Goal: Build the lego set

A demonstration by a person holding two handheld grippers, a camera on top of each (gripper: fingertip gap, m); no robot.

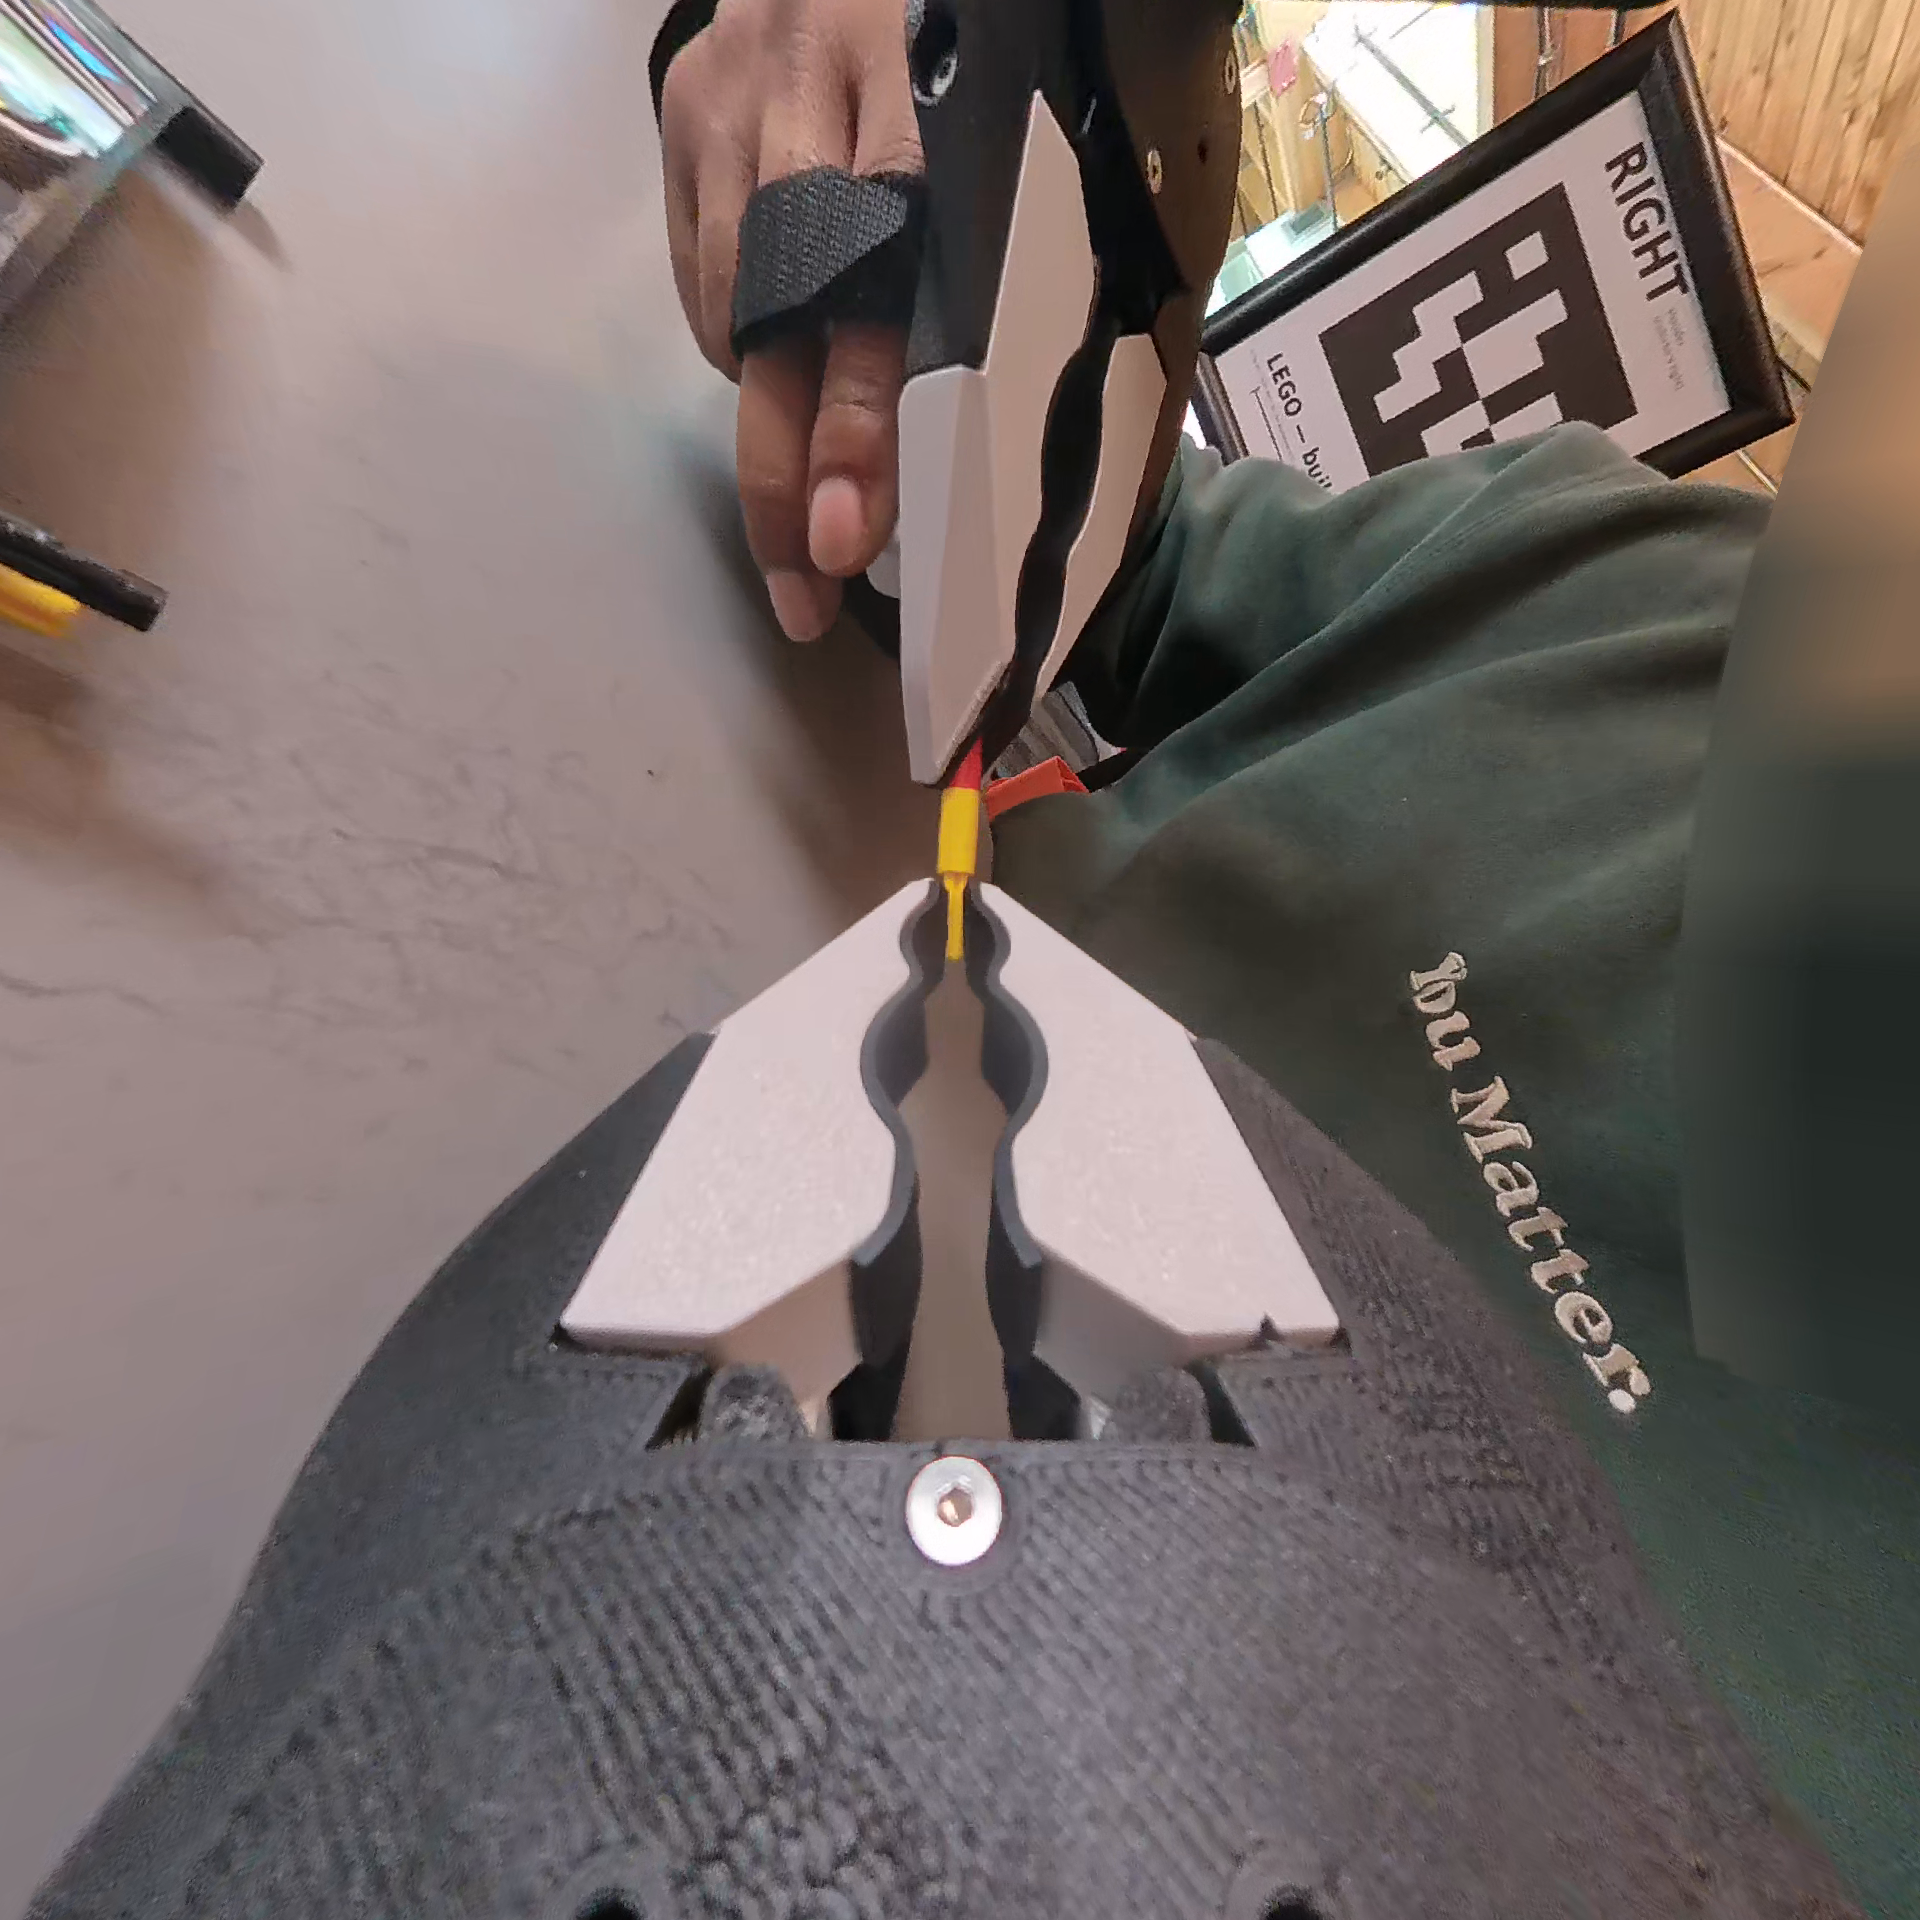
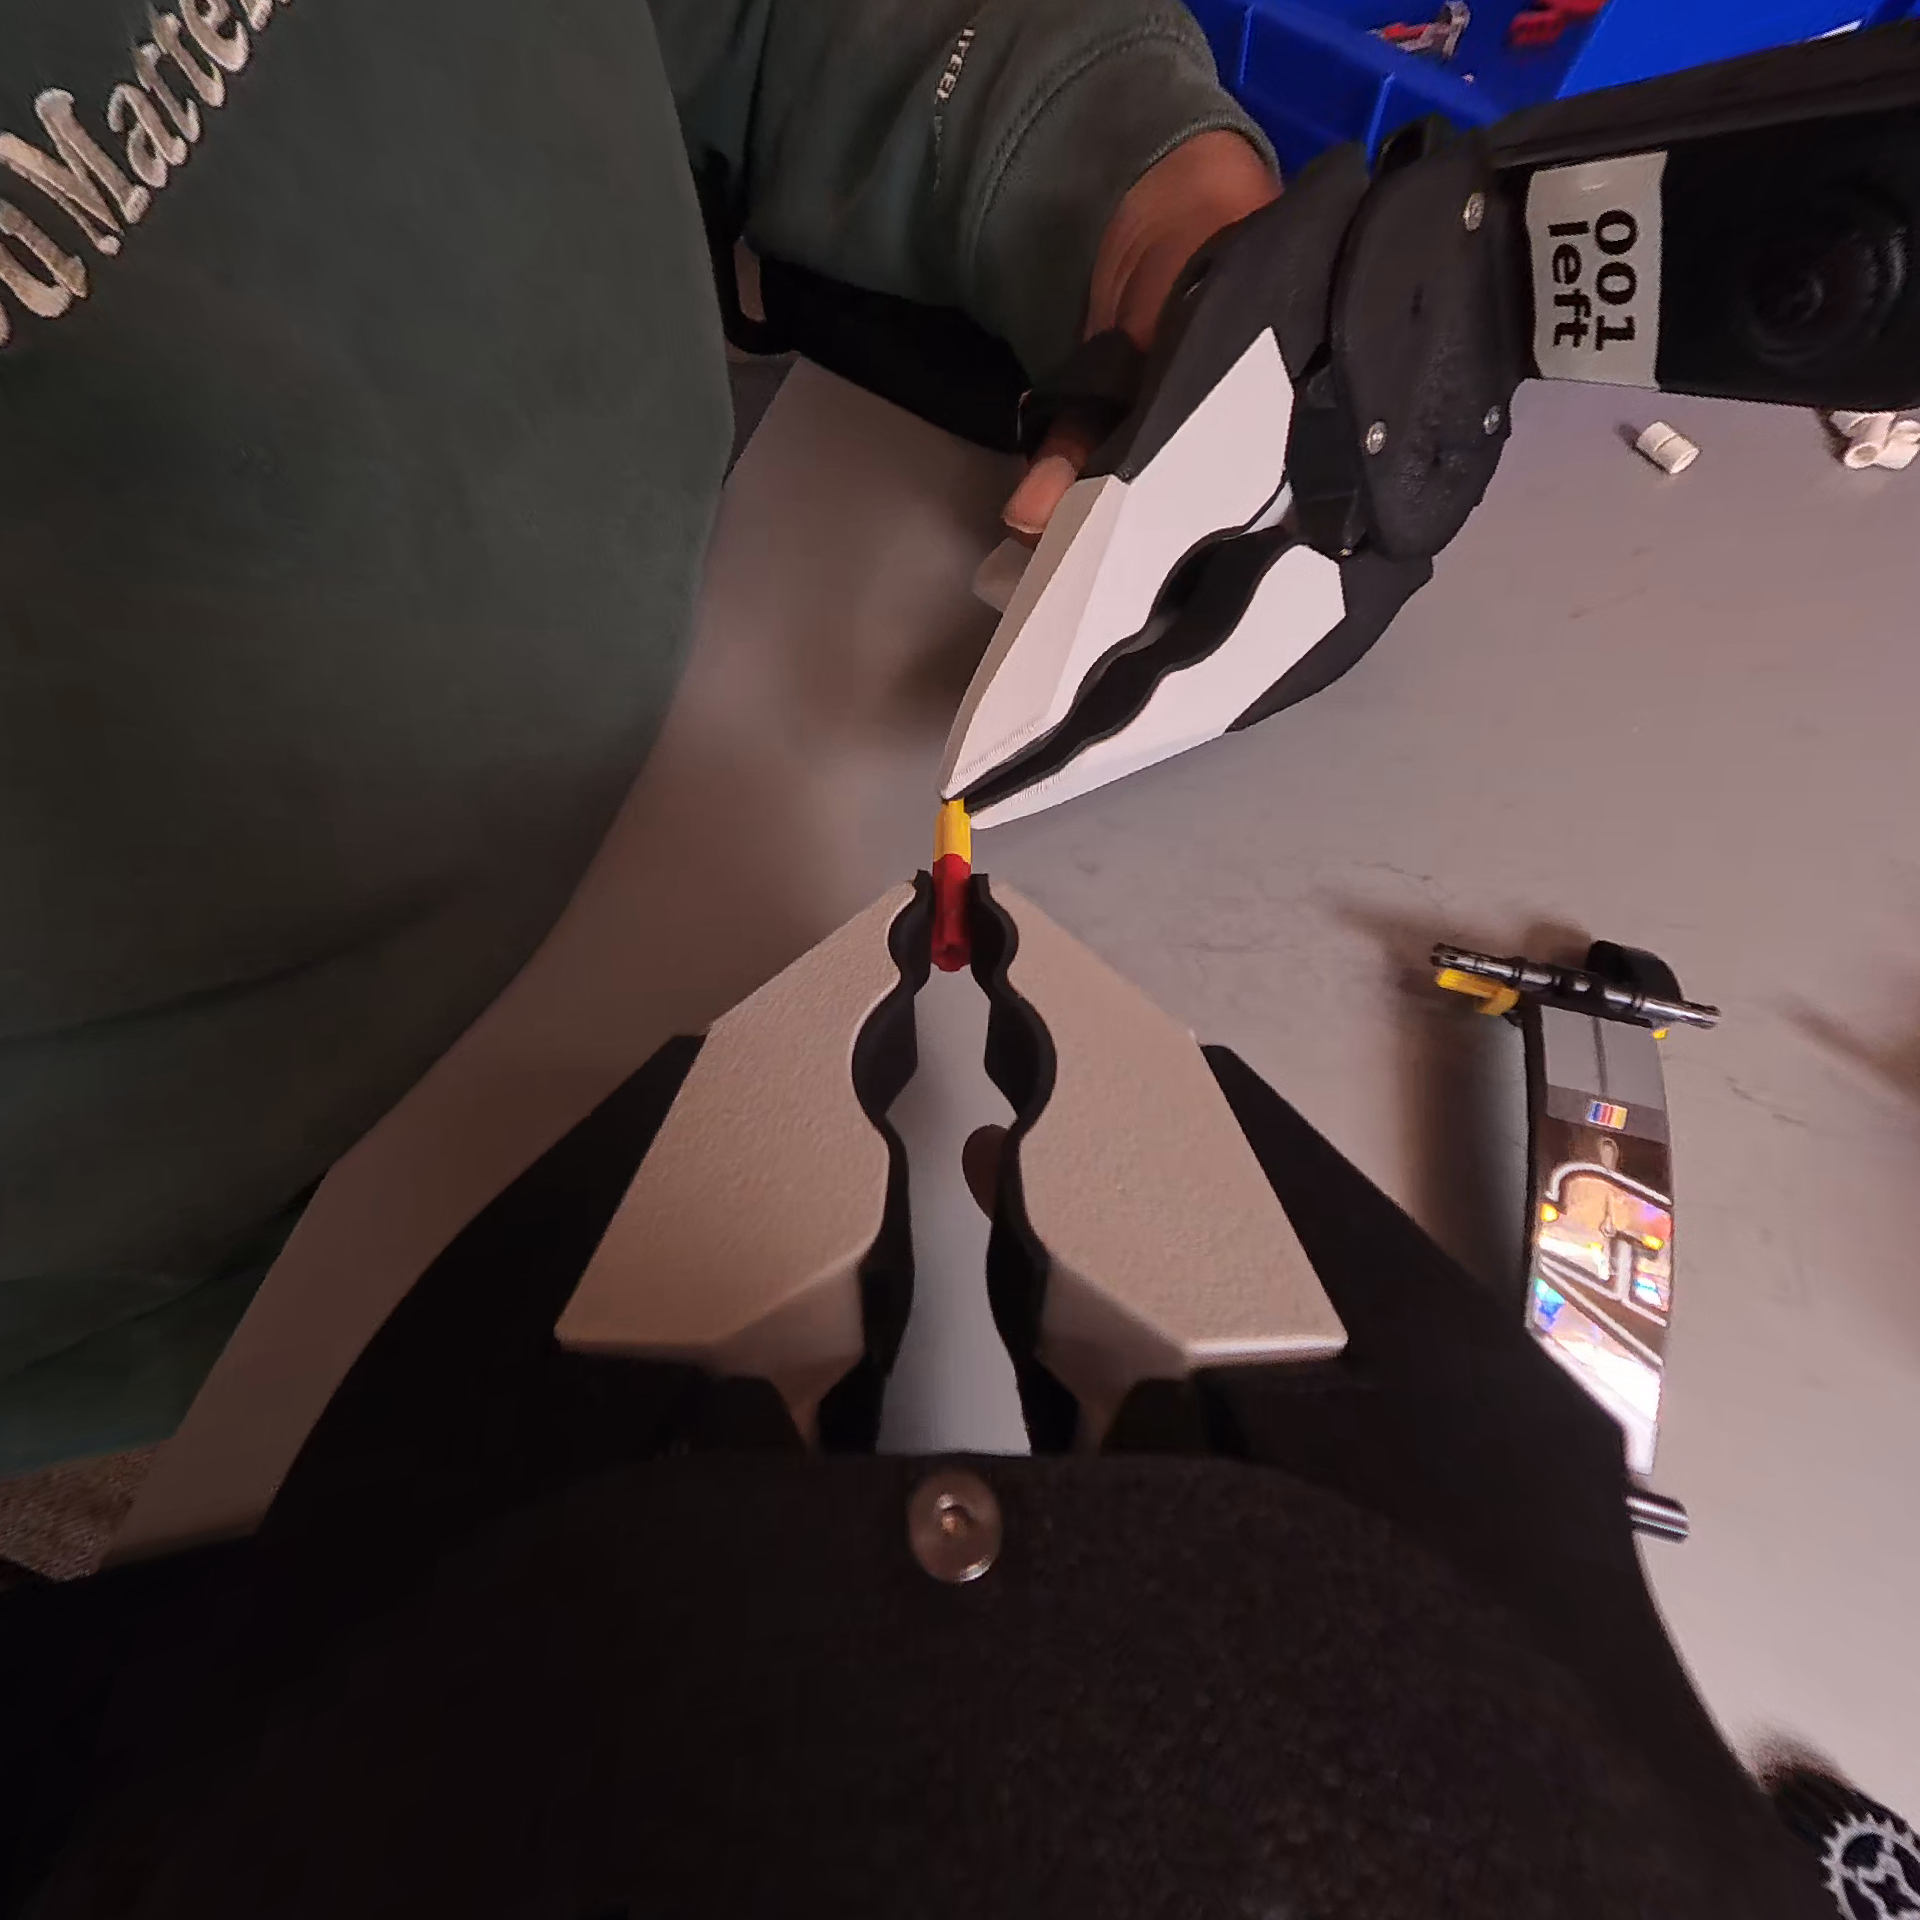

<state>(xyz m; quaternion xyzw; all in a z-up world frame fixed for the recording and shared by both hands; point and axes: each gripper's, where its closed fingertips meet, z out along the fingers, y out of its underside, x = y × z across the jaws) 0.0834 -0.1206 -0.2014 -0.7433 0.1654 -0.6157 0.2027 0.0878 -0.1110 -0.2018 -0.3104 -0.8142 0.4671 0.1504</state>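
While the left gripper (image 1: 951, 914) pinches the yellow pin (image 1: 956, 847) at its tips, the right gripper (image 2: 948, 914) clamps the red piece (image 2: 948, 920) — tip to tip, mid-air, above the table (image 2: 1455, 790), a hand (image 1: 800, 343) behind.

Grey table (image 2: 1351, 831), black-yellow lego assembly (image 2: 1558, 992)

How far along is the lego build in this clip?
Early, apparently. Done: one black-and-yellow subassembly lies on the table. In hand: the left gripper pinches a yellow piece and the right gripper a red piece, the two end to end, apparently being joined. Left: white parts lie loose and blue bins hold more.
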